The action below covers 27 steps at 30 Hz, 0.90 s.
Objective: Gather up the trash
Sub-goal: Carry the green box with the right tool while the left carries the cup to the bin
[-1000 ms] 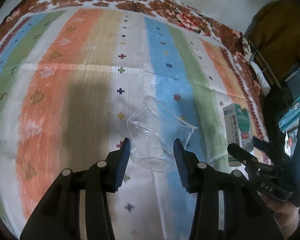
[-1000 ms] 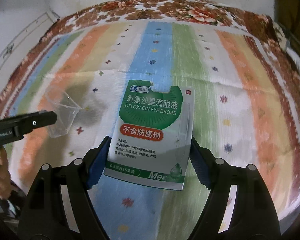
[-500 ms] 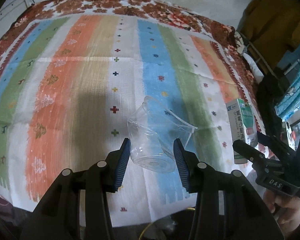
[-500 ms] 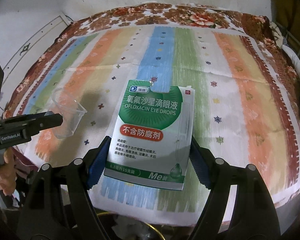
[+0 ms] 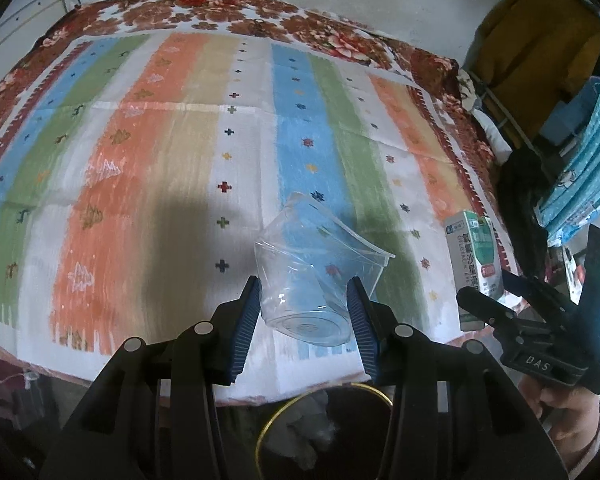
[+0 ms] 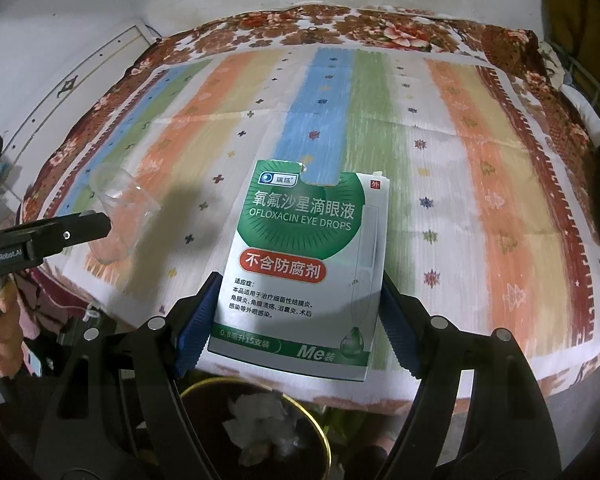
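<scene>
Trash in hand: a clear plastic cup [image 5: 320, 276] on the left and a green-and-white eye-drops box [image 6: 304, 268] on the right, both held up off the striped bedspread [image 5: 172, 160].
Left gripper [image 5: 306, 320]: its blue-padded jaws are closed on the cup near its base; the cup lies tilted, its rim pointing away and a little to the right, and the stripes show through its wall.
Cup from the right camera: it sits at the far left, against the orange stripe, beside the black finger of the left gripper.
Bin [image 6: 256, 424]: a dark, gold-rimmed bin stands below the near edge of the bed, under both grippers, with crumpled white paper [image 6: 260, 412] inside.
Right gripper [image 6: 298, 328]: its jaws clamp the lower part of the box from both sides; the box stands upright, its printed face towards the camera, its top flap torn.
Far right: a yellow garment [image 5: 540, 60] hangs past the bed's floral border.
</scene>
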{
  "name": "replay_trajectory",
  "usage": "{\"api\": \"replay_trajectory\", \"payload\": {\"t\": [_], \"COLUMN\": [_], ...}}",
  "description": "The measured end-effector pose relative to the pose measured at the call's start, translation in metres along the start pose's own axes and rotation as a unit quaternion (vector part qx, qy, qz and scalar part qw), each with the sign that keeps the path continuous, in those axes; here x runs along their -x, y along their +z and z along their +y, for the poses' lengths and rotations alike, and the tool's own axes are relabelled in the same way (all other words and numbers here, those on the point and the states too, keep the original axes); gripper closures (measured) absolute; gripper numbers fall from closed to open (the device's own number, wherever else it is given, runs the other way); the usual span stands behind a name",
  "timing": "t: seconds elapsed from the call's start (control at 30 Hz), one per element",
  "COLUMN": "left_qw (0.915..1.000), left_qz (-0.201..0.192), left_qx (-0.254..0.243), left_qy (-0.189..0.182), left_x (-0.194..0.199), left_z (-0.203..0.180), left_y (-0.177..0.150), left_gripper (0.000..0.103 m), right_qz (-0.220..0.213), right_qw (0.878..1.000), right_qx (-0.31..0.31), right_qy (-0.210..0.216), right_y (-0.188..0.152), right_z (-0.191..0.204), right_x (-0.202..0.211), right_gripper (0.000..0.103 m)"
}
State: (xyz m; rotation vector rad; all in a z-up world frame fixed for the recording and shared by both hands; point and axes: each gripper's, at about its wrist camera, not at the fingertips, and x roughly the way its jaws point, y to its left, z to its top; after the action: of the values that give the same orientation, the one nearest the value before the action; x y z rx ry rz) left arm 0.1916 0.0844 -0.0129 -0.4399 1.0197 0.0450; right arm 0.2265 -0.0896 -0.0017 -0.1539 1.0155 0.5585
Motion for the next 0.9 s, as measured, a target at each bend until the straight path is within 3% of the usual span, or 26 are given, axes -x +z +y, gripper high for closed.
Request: {"api": "replay_trajectory", "payload": {"t": [0.5, 0.9], "left_qw": [0.9982, 0.9975], "left_qz": [-0.009, -0.006], "left_qx": [0.007, -0.008], "left_qy": [-0.058, -0.069], "left_x": [0.039, 0.039], "left_z": [-0.017, -0.032], "left_y": [-0.080, -0.149], "left_gripper": [0.059, 0.059], "right_qz": [-0.005, 0.015], "right_qw": [0.998, 0.998], "right_qx": [-0.011, -0.033], "right_qy": [0.054, 0.059], "right_y": [-0.080, -0.143], "right_z": [0.009, -0.012], "right_x": [0.049, 0.066], "right_gripper": [0.032, 0.032]}}
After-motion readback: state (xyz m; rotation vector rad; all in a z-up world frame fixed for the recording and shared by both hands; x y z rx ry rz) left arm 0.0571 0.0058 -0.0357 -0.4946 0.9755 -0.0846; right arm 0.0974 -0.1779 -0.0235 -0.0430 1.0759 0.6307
